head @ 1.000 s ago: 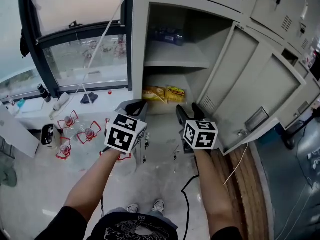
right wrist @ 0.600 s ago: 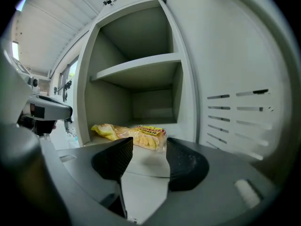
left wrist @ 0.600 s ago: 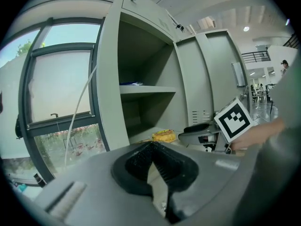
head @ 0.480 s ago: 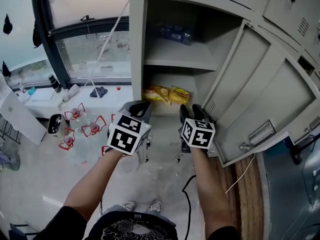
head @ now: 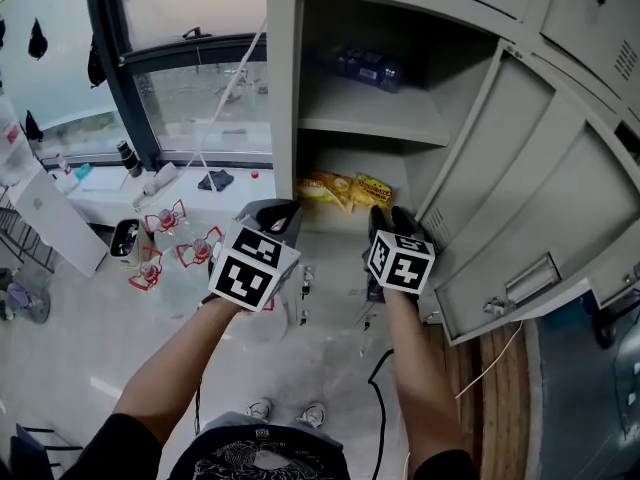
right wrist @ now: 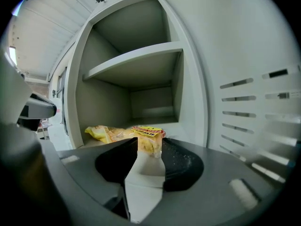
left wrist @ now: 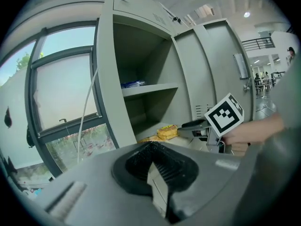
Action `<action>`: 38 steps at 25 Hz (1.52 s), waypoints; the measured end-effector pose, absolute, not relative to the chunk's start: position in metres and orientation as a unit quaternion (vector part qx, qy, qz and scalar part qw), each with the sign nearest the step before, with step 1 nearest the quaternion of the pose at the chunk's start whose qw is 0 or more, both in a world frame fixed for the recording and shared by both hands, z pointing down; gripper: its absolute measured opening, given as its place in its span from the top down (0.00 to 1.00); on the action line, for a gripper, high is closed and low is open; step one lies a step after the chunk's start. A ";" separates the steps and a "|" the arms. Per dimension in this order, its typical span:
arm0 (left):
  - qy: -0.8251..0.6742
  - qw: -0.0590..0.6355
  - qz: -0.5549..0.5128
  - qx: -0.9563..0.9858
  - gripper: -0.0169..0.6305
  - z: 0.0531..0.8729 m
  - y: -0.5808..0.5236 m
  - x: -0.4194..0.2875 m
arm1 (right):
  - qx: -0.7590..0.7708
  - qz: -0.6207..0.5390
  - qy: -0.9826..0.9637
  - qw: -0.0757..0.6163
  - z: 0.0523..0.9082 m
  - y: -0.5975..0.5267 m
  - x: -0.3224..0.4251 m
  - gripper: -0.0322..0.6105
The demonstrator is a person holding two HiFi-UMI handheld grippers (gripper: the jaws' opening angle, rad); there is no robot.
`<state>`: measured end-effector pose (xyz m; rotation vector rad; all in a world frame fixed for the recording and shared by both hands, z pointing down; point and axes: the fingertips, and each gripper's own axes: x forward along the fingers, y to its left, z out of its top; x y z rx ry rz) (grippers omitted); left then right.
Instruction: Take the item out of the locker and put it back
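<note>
**Right gripper lined up on the bag**
Right gripper (head: pixel 388 215) was spread as if to straddle the bag (head: pixel 372 190) at the shelf's (head: pixel 332 215) front edge. Left gripper (head: pixel 276 210), pressed together, hung aside.

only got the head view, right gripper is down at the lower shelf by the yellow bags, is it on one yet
Observer: In the right gripper view the right gripper has its jaws apart, with the end of a yellow snack bag between the tips. I cannot tell if they touch it.
Operator: ok and the left one, holding anything
Observer: No. In the left gripper view the left gripper has its jaws together with nothing between them.
</note>
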<state>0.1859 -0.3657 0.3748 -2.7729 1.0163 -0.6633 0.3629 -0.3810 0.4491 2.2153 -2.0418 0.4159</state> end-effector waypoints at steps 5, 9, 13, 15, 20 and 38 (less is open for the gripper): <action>0.345 0.057 -0.232 -0.908 0.96 0.379 -0.364 0.176 | 0.728 0.137 -0.669 0.059 0.452 -0.387 0.363 0.73; 0.353 0.057 -0.233 -0.904 0.96 0.376 -0.365 0.171 | 0.732 0.142 -0.663 0.066 0.456 -0.390 0.364 0.77; 0.357 0.058 -0.232 -0.903 0.96 0.372 -0.367 0.168 | 0.738 0.149 -0.655 0.066 0.458 -0.392 0.369 0.82; 0.358 0.060 -0.235 -0.902 0.96 0.371 -0.367 0.166 | 0.739 0.149 -0.654 0.068 0.459 -0.392 0.370 0.84; 0.361 0.062 -0.236 -0.900 0.96 0.365 -0.369 0.162 | 0.735 0.149 -0.657 0.073 0.461 -0.392 0.369 0.87; 0.359 0.058 -0.216 -0.906 0.96 0.354 -0.367 0.154 | 0.743 0.104 -0.660 0.050 0.419 -0.386 0.363 0.92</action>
